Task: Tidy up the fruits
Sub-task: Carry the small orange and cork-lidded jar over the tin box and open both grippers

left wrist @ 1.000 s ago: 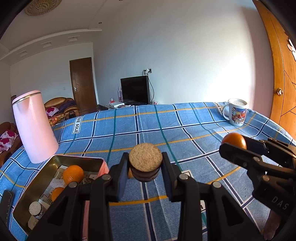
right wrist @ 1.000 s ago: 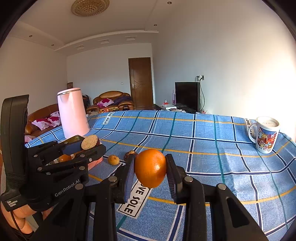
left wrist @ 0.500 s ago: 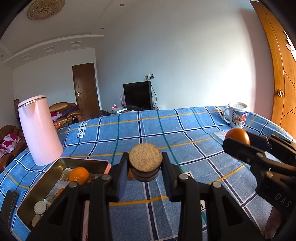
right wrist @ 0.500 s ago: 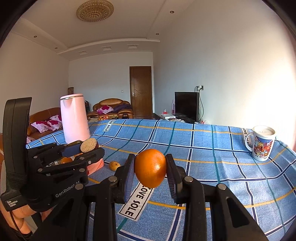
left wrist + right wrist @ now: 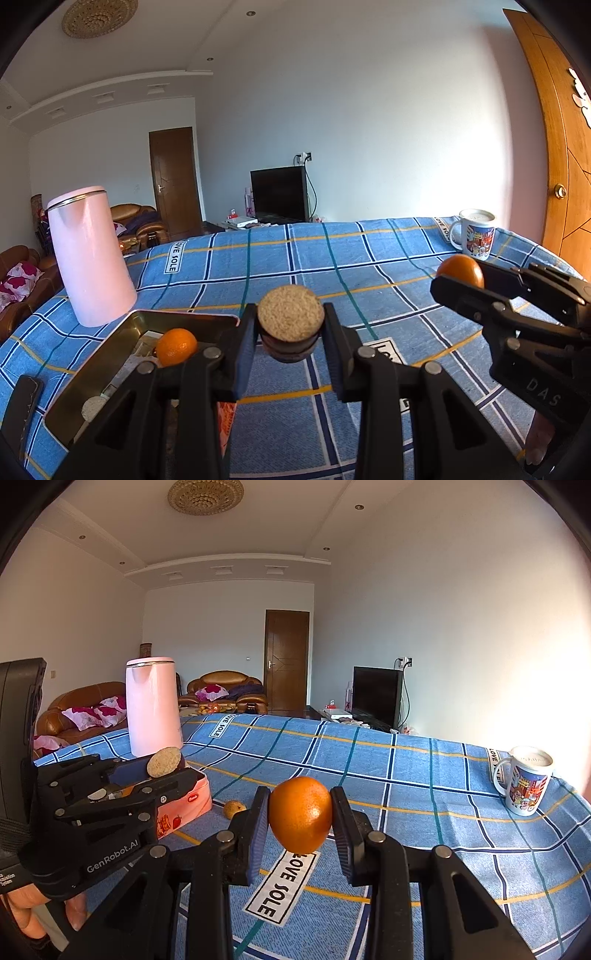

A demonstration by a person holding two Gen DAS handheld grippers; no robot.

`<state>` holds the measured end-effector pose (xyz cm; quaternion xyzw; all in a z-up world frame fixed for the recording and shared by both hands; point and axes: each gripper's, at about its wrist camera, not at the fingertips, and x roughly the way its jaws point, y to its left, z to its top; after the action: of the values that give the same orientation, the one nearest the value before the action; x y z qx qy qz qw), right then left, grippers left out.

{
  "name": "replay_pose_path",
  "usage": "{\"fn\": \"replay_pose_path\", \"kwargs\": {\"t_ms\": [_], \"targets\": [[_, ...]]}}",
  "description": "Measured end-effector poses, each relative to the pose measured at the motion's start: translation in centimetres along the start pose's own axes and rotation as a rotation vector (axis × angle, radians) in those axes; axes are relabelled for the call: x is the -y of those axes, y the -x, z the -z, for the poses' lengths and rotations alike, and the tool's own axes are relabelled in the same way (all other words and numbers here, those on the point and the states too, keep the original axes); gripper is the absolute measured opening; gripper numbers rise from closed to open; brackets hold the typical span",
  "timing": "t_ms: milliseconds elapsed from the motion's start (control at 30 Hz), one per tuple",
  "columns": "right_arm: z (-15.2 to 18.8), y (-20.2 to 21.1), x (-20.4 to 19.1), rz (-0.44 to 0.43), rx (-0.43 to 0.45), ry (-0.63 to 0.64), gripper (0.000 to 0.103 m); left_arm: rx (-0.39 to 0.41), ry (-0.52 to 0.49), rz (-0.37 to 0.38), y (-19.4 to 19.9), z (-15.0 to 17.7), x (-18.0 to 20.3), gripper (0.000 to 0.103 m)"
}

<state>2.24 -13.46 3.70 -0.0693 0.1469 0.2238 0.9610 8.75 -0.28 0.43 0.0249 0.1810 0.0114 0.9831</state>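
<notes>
My left gripper point(image 5: 290, 328) is shut on a round sandwich biscuit point(image 5: 290, 317) and holds it above the table, just right of an open metal tin point(image 5: 92, 373). The tin holds an orange point(image 5: 176, 346) and a small round biscuit point(image 5: 92, 408). My right gripper point(image 5: 300, 818) is shut on an orange point(image 5: 300, 814) above the blue checked cloth point(image 5: 424, 797). In the right wrist view the left gripper point(image 5: 162, 771) sits at the left over the tin point(image 5: 184, 805). A small yellowish fruit point(image 5: 234, 808) lies on the cloth beside the tin. In the left wrist view the right gripper point(image 5: 458, 280) holds its orange point(image 5: 460, 270) at the right.
A tall pink kettle point(image 5: 90, 254) stands behind the tin at the left. A printed mug point(image 5: 524, 779) stands near the far right table edge. A wooden door point(image 5: 554, 147) is at the right. Sofas and a television stand beyond the table.
Both grippers have risen and tilted upward with their loads, so the table sits lower in both views. Both grips are unchanged.
</notes>
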Motion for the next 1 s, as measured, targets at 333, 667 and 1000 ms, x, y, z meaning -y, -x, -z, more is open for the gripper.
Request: {"fn": "replay_pose_path", "kwargs": {"t_ms": [333, 667, 1000], "targets": [[-1.7, -2.2, -2.8, -0.088, -0.034, 0.008, 0.035, -0.007, 0.048, -0.022, 0.7, 0.1, -3.4, 0.035], [-3.1, -6.0, -7.0, -0.217, -0.106, 0.021, 0.035, -0.036, 0.14, -0.118, 0.9, -0.1, -10.7, 0.035], [-2.8, -9.7, -11.7, -0.318, -0.197, 0.042, 0.035, -0.134, 0.218, -0.136, -0.6, 1.2, -16.0, 0.035]]}}
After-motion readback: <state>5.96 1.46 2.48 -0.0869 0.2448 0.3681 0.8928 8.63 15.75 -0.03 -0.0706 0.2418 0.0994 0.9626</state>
